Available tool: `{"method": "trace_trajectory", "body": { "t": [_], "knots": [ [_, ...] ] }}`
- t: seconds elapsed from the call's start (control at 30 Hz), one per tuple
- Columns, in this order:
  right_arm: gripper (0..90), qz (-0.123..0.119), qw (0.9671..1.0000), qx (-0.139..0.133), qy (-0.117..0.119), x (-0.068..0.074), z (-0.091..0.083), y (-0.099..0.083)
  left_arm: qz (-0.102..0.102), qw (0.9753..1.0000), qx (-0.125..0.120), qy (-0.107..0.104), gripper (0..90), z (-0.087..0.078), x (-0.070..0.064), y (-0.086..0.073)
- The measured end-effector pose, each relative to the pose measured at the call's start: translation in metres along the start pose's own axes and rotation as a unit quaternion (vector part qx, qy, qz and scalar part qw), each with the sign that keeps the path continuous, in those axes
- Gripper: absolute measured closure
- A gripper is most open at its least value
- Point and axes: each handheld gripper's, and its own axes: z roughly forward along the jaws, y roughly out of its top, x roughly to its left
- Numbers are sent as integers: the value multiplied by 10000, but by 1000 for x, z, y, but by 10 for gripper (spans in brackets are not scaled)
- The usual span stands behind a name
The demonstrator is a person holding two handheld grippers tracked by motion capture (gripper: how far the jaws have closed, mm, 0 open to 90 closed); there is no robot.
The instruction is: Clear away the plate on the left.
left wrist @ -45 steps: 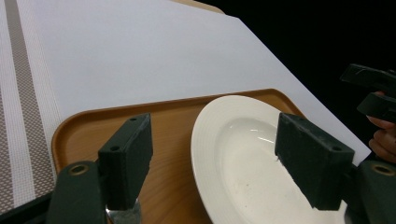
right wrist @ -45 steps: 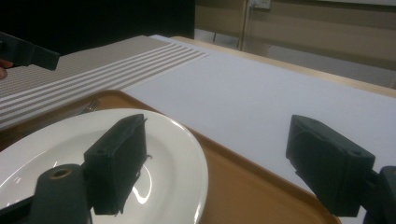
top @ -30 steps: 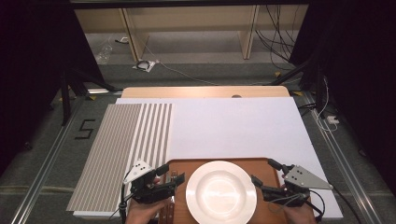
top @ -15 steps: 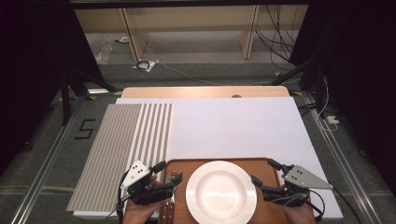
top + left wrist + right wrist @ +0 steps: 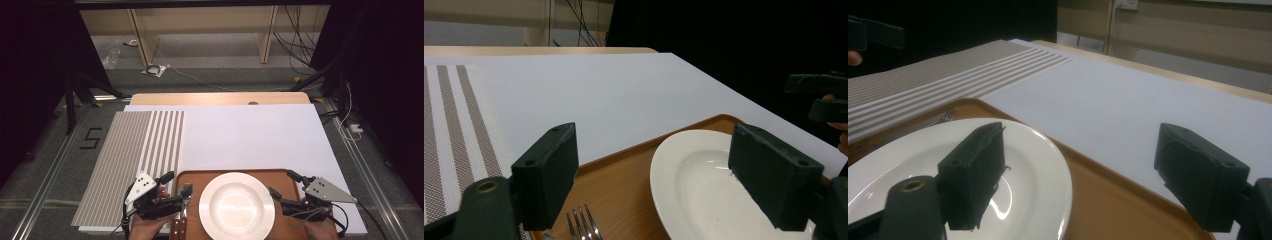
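Observation:
A white plate rests on a brown tray at the table's near edge. A fork lies on the tray left of the plate. My left gripper is open at the tray's left end, with its jaws spread over the fork. My right gripper is open at the plate's right rim. In the left gripper view, the left gripper frames the plate and the fork. In the right gripper view, the right gripper has one jaw over the plate and the other past the tray.
A striped grey-and-white placemat covers the table's left part, beside a white sheet. A wooden table edge shows at the back. Shelving legs and cables stand on the floor beyond.
My left gripper has drifted slightly to the left near the fork. The right gripper, plate and tray have hardly moved.

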Motion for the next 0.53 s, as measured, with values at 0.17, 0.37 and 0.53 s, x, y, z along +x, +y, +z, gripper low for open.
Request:
{"method": "trace_trajectory", "body": {
  "t": [0.17,0.37,0.53],
  "knots": [
    [211,3,10000,-11,5,0,0,0,18,10000,-20,-25,195,0,-1,0],
    [211,-3,10000,-12,5,0,0,0,1,10000,-45,-66,193,0,-1,0],
    [211,-3,10000,-12,6,0,0,0,9,10000,-40,-66,186,0,-1,0]
  ]
}}
